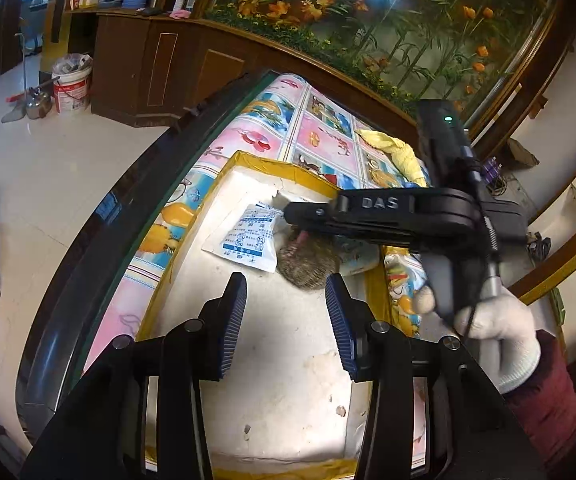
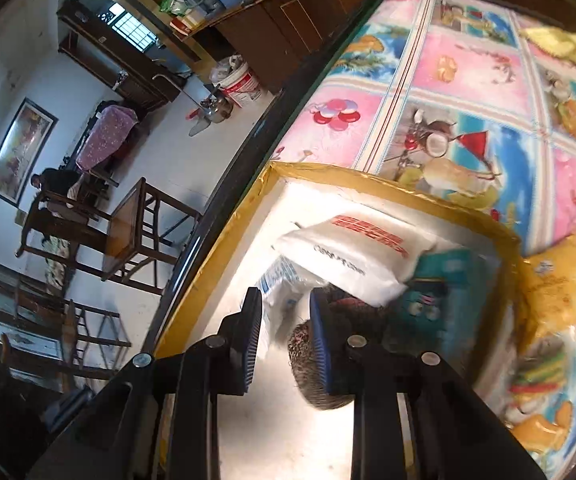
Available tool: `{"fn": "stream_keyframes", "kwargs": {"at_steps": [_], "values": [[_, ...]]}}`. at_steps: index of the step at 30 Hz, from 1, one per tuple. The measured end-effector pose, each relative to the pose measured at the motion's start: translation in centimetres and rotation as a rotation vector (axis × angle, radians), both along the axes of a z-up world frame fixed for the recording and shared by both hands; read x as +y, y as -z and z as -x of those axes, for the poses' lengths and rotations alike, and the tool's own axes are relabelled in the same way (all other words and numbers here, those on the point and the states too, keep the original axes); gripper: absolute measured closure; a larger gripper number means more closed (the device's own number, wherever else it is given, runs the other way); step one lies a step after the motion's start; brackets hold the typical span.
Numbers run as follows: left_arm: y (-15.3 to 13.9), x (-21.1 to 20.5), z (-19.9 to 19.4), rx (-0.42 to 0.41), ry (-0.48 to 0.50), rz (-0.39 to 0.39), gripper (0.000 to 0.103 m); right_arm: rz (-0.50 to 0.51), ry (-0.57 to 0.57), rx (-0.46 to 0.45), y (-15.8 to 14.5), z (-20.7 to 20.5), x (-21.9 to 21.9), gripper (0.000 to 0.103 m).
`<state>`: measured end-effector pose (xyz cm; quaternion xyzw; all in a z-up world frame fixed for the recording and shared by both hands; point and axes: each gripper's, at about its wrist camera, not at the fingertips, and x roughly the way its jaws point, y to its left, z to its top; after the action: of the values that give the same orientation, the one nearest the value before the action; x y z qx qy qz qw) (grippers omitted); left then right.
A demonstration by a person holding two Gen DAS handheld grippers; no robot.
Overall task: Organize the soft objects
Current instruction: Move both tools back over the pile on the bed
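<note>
Surface (image 1: pixel 224 148): covered with a cartoon-patterned cloth in pink and blue squares, dark rim along its edge.
Box (image 1: pixel 264 164): white foam box with yellow tape along its rim, sitting on the surface; its floor is stained and chipped.
Soft things in the box: a white sachet with blue print (image 1: pixel 246 240) lies flat on the floor; just beside it, touching its edge, sits a round grey-brown fuzzy ball (image 1: pixel 307 266). From the right wrist view a white bag with red stripes (image 2: pixel 351 254) leans over the sachet, and a teal packet with a cartoon face (image 2: pixel 433 300) stands against the far wall.
Outside the box: a yellow packet (image 2: pixel 559 280) lies on the cloth against the box rim; a yellow cloth (image 1: pixel 393 148) lies farther back on the surface.
Left gripper (image 1: pixel 286 322): hovers over the bare box floor, jaws parted, nothing between them.
Right gripper (image 2: pixel 286 336): held by a white-gloved hand (image 1: pixel 487 332) with a dark red sleeve, pointing down into the box above the fuzzy ball; jaws narrowly apart with nothing pinched between them, the ball partly behind one pad (image 2: pixel 321 344).
</note>
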<state>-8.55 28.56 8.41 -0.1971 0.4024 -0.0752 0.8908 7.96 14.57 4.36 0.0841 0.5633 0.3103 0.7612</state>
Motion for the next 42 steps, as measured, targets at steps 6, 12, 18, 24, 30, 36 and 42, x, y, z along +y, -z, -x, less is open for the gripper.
{"fn": "stream_keyframes", "kwargs": {"at_steps": [6, 12, 18, 24, 30, 36, 42], "values": [[-0.3, -0.9, 0.6, -0.020, 0.022, 0.000, 0.062, -0.060, 0.006, -0.068, -3.4, 2.2, -2.6, 0.079], [-1.4, -4.9, 1.2, -0.059, 0.144, 0.019, 0.062, -0.030, 0.120, -0.335, -10.5, 8.7, -14.1, 0.049], [-1.3, -11.9, 0.9, -0.047, 0.310, 0.020, 0.060, 0.015, 0.457, -0.288, -7.9, 12.8, -30.4, 0.027], [-0.1, -18.0, 0.4, 0.010, 0.407, 0.042, 0.060, -0.021, 0.638, -0.188, -3.9, 16.1, -39.5, 0.028], [1.0, -21.2, 2.1, 0.049, 0.467, -0.026, 0.060, -0.108, 0.577, -0.184, -3.2, 16.4, -39.4, 0.032], [2.4, -21.7, 3.8, 0.087, 0.492, -0.114, 0.060, -0.123, 0.432, -0.120, -1.7, 15.9, -35.1, 0.032], [2.0, -19.4, 5.0, 0.064, 0.438, -0.120, 0.060, -0.008, 0.446, -0.047, 1.1, 12.5, -31.0, 0.032]]}}
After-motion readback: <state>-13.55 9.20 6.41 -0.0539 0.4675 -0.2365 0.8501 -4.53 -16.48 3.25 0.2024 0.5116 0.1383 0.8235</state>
